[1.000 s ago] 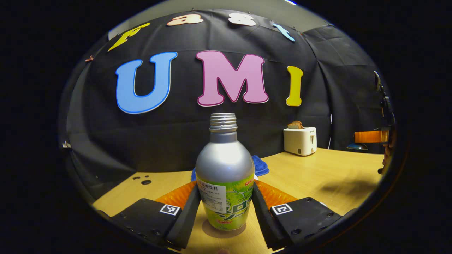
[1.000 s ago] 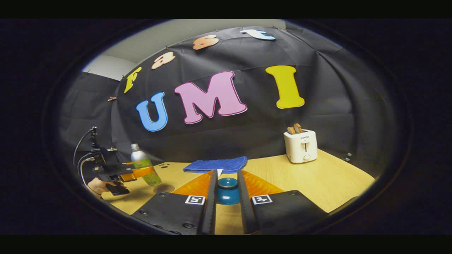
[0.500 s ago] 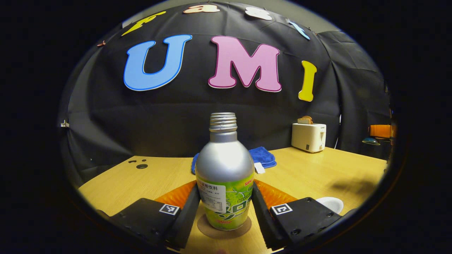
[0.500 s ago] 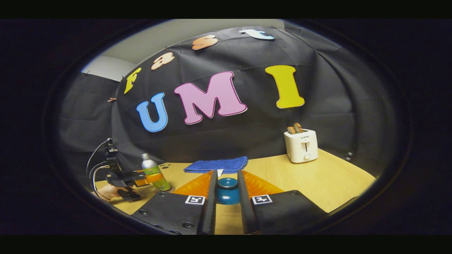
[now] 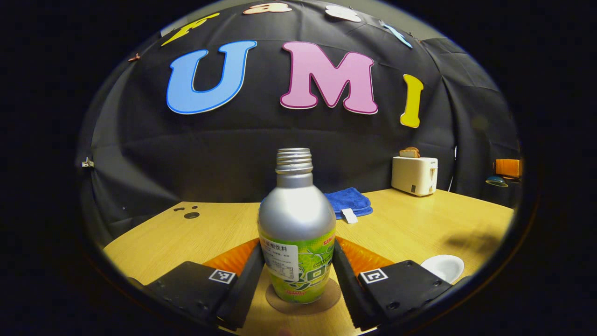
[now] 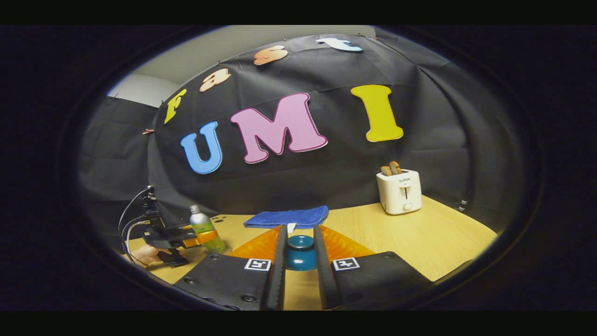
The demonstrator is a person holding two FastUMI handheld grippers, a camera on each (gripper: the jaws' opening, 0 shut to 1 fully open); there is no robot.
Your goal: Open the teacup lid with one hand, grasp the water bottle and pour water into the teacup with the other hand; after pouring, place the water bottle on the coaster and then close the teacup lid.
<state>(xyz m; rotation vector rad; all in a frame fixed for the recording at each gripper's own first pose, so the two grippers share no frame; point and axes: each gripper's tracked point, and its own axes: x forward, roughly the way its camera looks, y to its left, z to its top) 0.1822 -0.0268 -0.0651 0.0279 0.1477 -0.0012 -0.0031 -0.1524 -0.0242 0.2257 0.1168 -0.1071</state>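
Left gripper view: left claw closed on the silver metal water bottle with a green label and an open threaded neck, both fingers pressing its lower sides. Bottle upright, base on the round brown coaster lying on the light wooden bench. Cannot tell whether the base rests fully on the coaster or sits just above it. White teacup low at right, near the bench's front edge, uncovered, partly hidden behind the claw body. Folded blue cloth with a small white tag behind the bottle. White toaster with bread in its slots at the far right of the bench, by the black cloth wall. Other claw at the far right edge, raised above the bench with a small dark blue lid beneath it.

Right gripper view: right claw narrowed onto the round dark blue teacup lid, both fingers against its sides, lid held up off the bench. Blue cloth just beyond the lid. White toaster at right. At far left, left claw gripping the bottle, held by a hand, cables trailing up from the device. Bottle upright there, coaster showing as a thin edge at its foot
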